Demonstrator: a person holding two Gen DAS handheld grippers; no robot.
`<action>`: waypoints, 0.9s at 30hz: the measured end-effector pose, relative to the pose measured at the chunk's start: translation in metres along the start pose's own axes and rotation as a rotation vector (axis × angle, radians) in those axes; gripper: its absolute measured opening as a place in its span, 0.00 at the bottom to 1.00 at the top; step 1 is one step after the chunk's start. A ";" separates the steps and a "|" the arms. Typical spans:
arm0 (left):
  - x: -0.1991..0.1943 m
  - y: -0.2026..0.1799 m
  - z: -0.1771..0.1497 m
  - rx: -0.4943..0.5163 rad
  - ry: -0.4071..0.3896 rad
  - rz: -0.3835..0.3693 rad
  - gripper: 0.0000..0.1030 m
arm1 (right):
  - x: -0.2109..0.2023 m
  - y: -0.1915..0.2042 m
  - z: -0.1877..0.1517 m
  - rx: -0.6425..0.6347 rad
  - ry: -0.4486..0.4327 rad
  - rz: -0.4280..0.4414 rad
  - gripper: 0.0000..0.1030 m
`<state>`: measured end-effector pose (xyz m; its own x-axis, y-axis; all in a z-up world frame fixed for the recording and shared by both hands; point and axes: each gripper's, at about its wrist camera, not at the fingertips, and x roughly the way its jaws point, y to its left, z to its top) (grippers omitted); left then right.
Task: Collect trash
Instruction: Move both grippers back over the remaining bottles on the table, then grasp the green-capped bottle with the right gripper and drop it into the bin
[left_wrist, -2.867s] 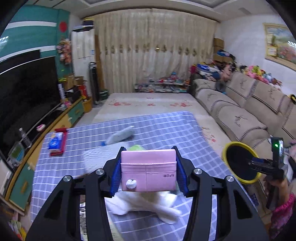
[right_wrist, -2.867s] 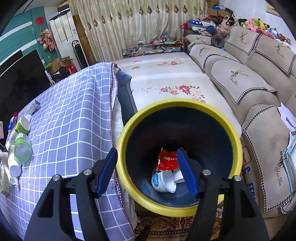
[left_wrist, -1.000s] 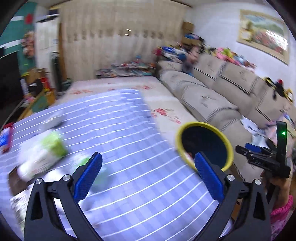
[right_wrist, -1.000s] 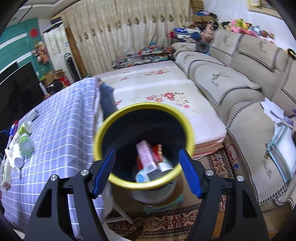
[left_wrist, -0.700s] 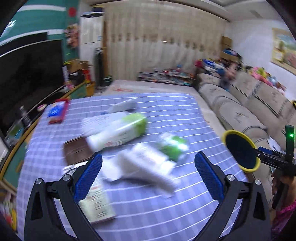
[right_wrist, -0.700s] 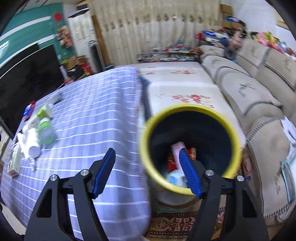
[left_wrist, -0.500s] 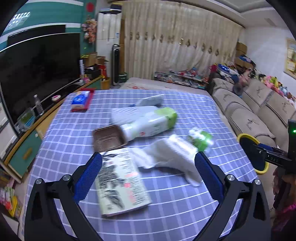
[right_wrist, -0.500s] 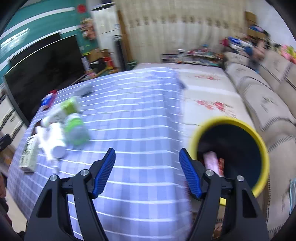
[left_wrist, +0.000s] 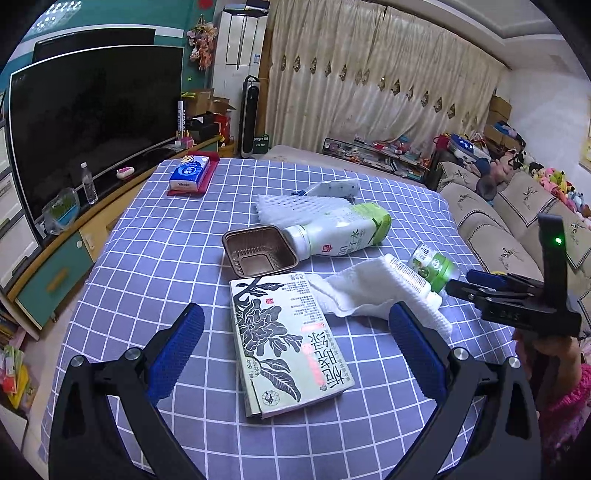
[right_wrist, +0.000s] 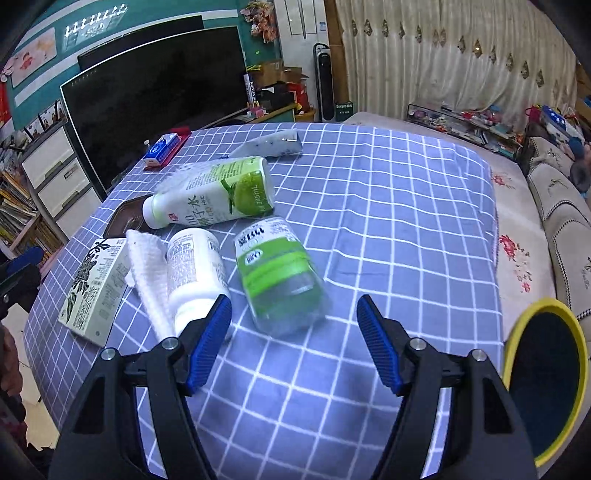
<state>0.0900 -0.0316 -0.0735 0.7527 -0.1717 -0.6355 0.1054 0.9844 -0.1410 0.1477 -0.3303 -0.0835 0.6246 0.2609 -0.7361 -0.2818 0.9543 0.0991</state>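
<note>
Fingers of both grippers spread empty; bare checked cloth (right_wrist: 388, 206) runs from clear jar (right_wrist: 280, 280) to table's edge.

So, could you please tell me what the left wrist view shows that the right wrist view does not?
Only the left wrist view shows the white foam net and the water bottle on the TV stand. Only the right wrist view shows the yellow-rimmed bin. Both show the green-label carton, brown tray, floral box, white cloth and clear jar.
</note>
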 end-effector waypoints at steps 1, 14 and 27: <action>0.001 0.000 0.000 0.001 0.001 -0.001 0.96 | 0.004 0.000 0.002 -0.003 0.004 0.003 0.65; 0.018 -0.007 -0.005 -0.002 0.034 -0.020 0.96 | 0.034 -0.003 0.009 -0.025 -0.002 0.051 0.57; 0.023 -0.016 -0.009 0.015 0.046 -0.028 0.96 | -0.001 -0.006 0.005 0.023 -0.077 0.074 0.52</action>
<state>0.0998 -0.0514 -0.0929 0.7184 -0.2004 -0.6661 0.1358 0.9796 -0.1483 0.1527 -0.3353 -0.0797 0.6571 0.3406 -0.6725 -0.3134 0.9348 0.1672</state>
